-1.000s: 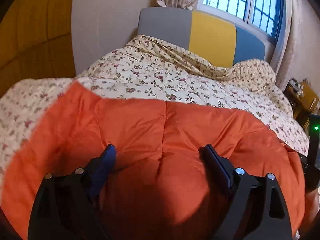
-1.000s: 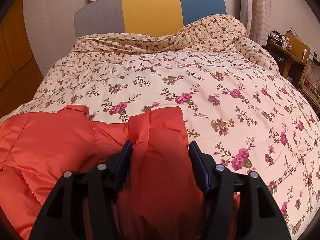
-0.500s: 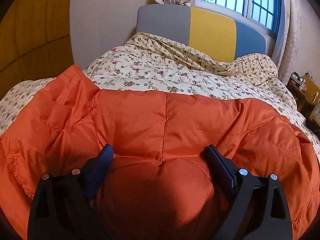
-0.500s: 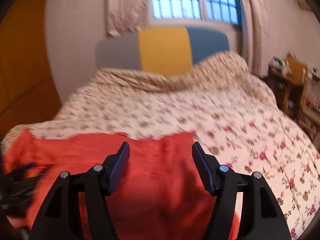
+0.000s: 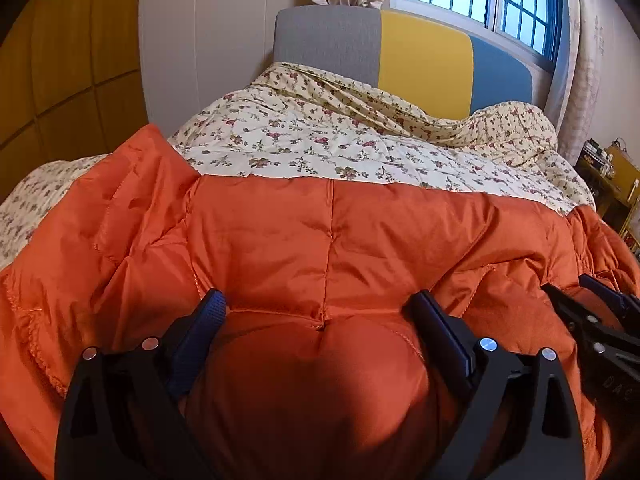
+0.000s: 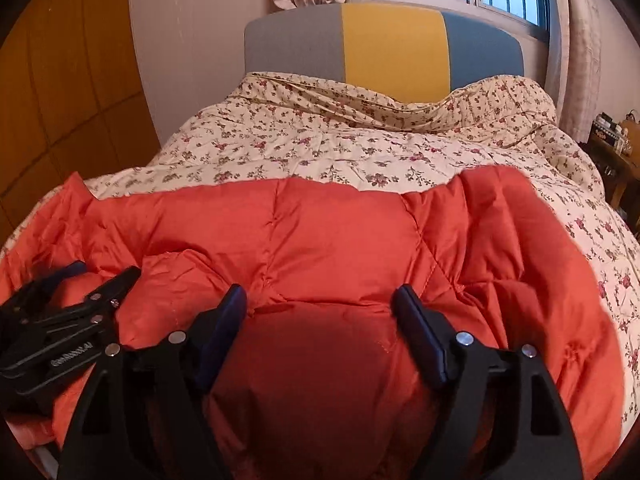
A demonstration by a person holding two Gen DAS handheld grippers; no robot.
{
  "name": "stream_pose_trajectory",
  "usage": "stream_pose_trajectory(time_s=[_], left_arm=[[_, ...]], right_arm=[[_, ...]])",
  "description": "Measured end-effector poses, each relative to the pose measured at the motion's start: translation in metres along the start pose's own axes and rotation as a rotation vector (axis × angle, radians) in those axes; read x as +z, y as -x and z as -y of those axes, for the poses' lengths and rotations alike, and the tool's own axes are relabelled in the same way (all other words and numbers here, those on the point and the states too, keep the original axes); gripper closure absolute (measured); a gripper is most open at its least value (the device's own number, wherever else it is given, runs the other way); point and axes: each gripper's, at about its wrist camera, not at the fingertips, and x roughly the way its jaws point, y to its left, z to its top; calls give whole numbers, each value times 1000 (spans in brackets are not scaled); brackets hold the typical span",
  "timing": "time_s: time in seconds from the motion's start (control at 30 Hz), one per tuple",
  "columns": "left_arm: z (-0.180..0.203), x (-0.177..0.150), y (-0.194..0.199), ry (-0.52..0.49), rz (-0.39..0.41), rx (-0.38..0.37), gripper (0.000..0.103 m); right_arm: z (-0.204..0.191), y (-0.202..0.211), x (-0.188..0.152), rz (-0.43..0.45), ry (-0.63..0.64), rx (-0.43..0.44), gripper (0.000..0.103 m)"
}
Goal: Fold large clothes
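An orange quilted jacket [image 5: 332,232] [image 6: 320,232] lies spread across the near end of a bed, its far edge straight. My left gripper [image 5: 318,304] stands wide open low over the jacket, and a puffy mound of the fabric swells up between its fingers. My right gripper [image 6: 320,296] is beside it to the right. Its jaws are opening, with padded fabric bulging between them and the pads not squeezing it. Each wrist view shows the other gripper at its edge: the right gripper [image 5: 568,284] and the left gripper [image 6: 108,268], both resting on the jacket.
A floral quilt [image 5: 340,148] [image 6: 340,148] covers the bed beyond the jacket, bunched up at a grey, yellow and blue headboard [image 5: 424,56]. Wooden wardrobe panels [image 5: 60,80] stand to the left. A cluttered side table [image 6: 616,136] is at the right, under a barred window.
My right gripper let go of the fold it pinched, widened its jaws and swung left to sit close beside the left gripper. The jacket has spread flatter. The left gripper stayed put.
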Motion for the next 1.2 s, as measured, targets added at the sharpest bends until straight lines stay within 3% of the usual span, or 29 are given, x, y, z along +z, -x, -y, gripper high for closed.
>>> stream_pose_trajectory(time_s=[0.47,0.67,0.83,0.93,1.07,1.2], left_arm=[[3,-3,-5,-4,-32,12,7],[2,-12,21,-42,-48,1,4],[-7,-19,53,-73,-21,-35,4],[-18,-23,71,-86,34,19,4],[-48,-26,87,-9,94,75,4],[-64,-29,72,33,38,98,4]], right_arm=[[-8,-17,-7,-4,22,-42,25],[-8,-9,-4,-27,23,-43,24],[-7,22,-7,-6,11,-30,23],[0,48,-15,40,13,-40,23],[16,68,-26,78,10,-90,20],[30,53,-37,33,-12,-123,18]])
